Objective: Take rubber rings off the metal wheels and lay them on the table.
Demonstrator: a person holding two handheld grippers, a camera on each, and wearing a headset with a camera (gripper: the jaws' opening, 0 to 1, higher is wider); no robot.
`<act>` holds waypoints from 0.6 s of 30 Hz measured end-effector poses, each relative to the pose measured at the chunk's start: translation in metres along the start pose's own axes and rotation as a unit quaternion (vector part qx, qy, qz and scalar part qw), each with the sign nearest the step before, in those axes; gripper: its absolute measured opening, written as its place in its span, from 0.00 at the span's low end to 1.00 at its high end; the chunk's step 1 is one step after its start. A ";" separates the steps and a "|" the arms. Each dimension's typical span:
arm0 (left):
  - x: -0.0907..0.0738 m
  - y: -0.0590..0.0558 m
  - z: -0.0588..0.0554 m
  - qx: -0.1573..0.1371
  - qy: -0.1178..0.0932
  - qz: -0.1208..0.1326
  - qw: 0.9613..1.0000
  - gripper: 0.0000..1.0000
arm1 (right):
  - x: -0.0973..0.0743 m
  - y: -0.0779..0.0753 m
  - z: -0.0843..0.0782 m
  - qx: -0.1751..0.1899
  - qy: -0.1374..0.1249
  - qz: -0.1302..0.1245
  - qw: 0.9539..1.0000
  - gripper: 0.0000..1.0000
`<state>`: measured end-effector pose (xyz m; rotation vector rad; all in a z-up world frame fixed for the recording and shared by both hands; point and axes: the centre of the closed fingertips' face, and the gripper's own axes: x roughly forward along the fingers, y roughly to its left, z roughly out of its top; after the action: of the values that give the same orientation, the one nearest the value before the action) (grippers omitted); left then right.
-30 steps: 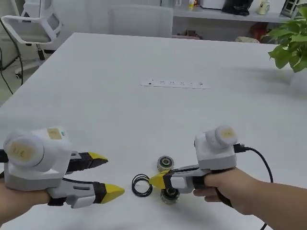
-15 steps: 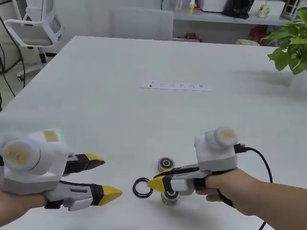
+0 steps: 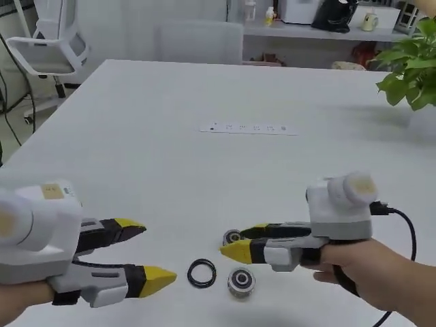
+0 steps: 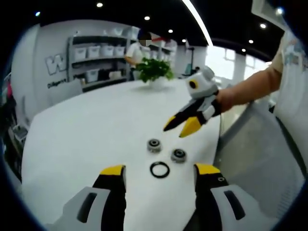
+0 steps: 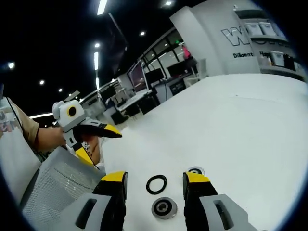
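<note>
Left gripper [image 3: 153,252]: your jaws stand wide apart, with nothing between them.
Right gripper [image 4: 176,131]: your jaws are parted, less widely than the left pair, and hold nothing; they hang above the table [image 3: 204,170].
Rubber ring [image 3: 191,274]: it lies flat on the table, free of both wheels. In the left gripper view it sits just ahead of your jaws, centred in the gap between the tips. In the right gripper view it shows in the gap between your jaws, on the table beyond them.
Near metal wheel [image 3: 241,281]: it lies flat just beside the ring. In the right gripper view it shows in the gap between your jaws, nearer than the ring.
Far metal wheel [image 3: 230,238]: it is beside your right gripper's tips and partly hidden by one of them.
Ring on either wheel: you cannot tell from these views.
Power strip [image 3: 248,128]: it is well beyond both pairs of jaws.
</note>
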<state>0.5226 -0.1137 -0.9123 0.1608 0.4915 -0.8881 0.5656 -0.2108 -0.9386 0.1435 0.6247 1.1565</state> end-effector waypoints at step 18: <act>-0.019 -0.004 0.000 -0.014 -0.005 0.030 0.999 0.64 | -0.064 0.006 -0.011 -0.070 0.011 -0.056 0.996 0.64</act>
<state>0.5097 -0.1030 -0.9033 0.1446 0.4864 -0.8224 0.5383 -0.2672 -0.9205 -0.0226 0.5620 1.0894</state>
